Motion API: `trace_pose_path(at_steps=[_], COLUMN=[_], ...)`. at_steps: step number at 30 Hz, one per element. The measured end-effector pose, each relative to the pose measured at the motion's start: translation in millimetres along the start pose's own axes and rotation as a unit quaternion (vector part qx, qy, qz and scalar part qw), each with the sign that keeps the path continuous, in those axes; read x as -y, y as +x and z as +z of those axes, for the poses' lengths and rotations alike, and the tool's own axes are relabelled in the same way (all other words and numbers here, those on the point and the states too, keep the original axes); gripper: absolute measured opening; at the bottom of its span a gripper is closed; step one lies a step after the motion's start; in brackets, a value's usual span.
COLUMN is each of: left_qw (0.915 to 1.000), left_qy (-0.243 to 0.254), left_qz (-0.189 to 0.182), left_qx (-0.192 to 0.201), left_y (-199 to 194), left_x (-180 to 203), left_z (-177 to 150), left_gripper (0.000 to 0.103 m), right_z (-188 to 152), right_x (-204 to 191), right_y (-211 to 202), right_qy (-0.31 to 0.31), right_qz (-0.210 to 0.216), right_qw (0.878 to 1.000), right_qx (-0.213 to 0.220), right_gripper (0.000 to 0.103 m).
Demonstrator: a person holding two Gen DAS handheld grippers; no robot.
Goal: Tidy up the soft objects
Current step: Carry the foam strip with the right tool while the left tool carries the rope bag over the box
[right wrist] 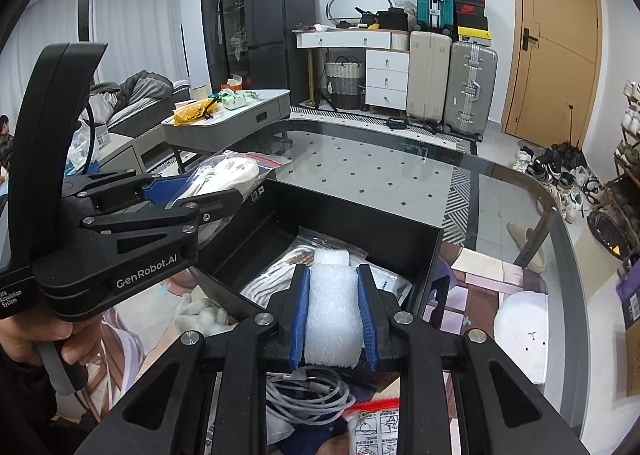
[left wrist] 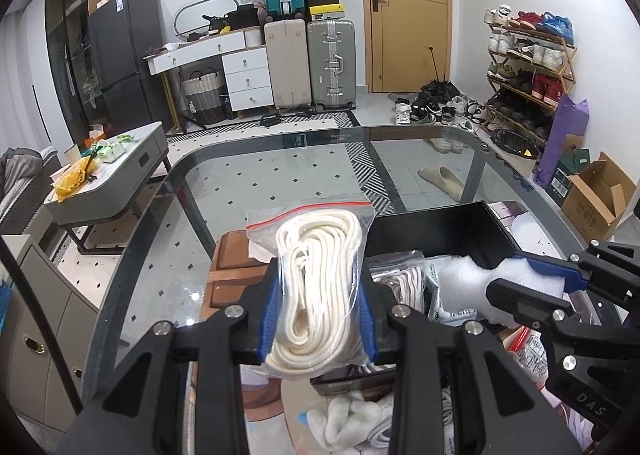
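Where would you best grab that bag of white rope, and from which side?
Around its narrow middle, coming along the bag's length, as the left gripper does now: the bag of white rope is long and soft, so the blue pads squeeze its waist while the coils bulge at both ends.

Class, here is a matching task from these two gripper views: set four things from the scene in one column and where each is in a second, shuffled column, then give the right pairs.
1. bag of white rope
2. white foam piece
3. black box
4. grey cable

A. on the glass table
B. between the right gripper's fingers
C. below the right gripper
D. between the left gripper's fingers

Pairs: 1-D, 2-B, 3-A, 4-C
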State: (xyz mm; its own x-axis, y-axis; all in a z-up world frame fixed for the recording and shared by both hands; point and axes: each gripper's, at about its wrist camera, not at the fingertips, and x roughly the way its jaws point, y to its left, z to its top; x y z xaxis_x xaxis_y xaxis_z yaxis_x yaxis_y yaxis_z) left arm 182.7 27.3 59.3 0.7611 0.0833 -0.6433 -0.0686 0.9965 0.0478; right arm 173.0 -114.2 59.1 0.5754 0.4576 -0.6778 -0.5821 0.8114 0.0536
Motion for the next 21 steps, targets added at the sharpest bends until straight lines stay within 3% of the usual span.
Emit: trace_pose_path(at_steps=[21], left_qw=[0.9975], left_qy=[0.001], left_qz=[-0.071], left_qx=[-0.008], left_y=[20], left_x=[13], left_z=[3], left_gripper=[0.032], right_z=[15], right_x=[16], right_y=[23], right_qy=[0.019], right_qz=[0.005], right_qw=[1.0], right_qx=[0.018], right_gripper=[0.022])
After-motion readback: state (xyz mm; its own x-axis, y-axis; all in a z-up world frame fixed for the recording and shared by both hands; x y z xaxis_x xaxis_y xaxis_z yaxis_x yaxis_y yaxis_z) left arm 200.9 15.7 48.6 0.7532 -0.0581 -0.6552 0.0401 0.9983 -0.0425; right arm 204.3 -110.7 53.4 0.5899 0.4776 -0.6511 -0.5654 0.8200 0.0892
